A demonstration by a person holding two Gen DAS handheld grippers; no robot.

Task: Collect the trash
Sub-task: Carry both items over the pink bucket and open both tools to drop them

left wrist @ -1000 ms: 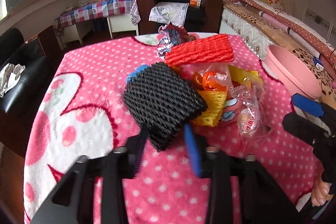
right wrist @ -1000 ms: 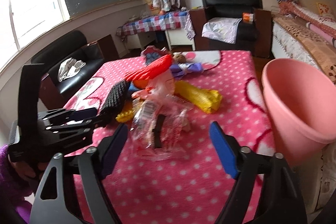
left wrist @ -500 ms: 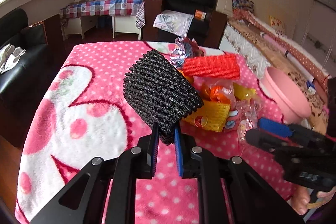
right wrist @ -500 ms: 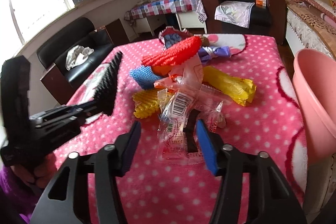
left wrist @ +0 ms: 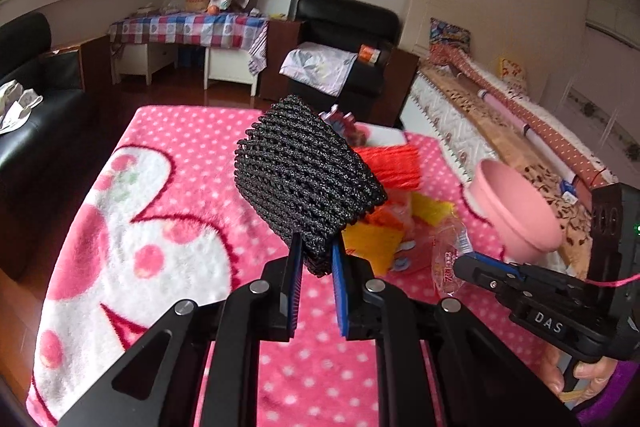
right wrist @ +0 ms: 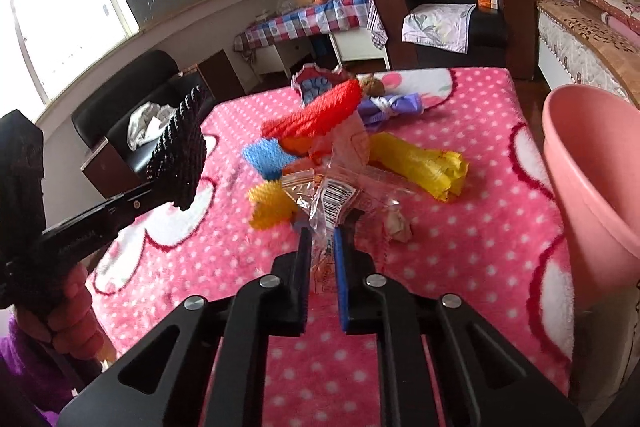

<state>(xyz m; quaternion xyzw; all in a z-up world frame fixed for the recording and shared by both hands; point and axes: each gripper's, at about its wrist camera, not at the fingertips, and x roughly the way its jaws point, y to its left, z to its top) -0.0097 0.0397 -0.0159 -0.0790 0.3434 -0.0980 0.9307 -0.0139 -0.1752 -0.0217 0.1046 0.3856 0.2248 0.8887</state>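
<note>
L gripper (left wrist: 314,261) is clamping the black foam net (left wrist: 304,179), lifting it clear of the pink table (left wrist: 160,195). R gripper (right wrist: 322,247) fingers are pinching the clear wrapper (right wrist: 336,199) at the trash pile's near edge. Pink bin (right wrist: 596,163) is sitting at 3 o'clock of the pile, off the table edge.

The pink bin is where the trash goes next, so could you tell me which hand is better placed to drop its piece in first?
Probably the right. The right gripper is shut on the clear wrapper, and the pink bin stands just beside it on that side. The left gripper, holding the black foam net, would have to cross over the right one.
</note>
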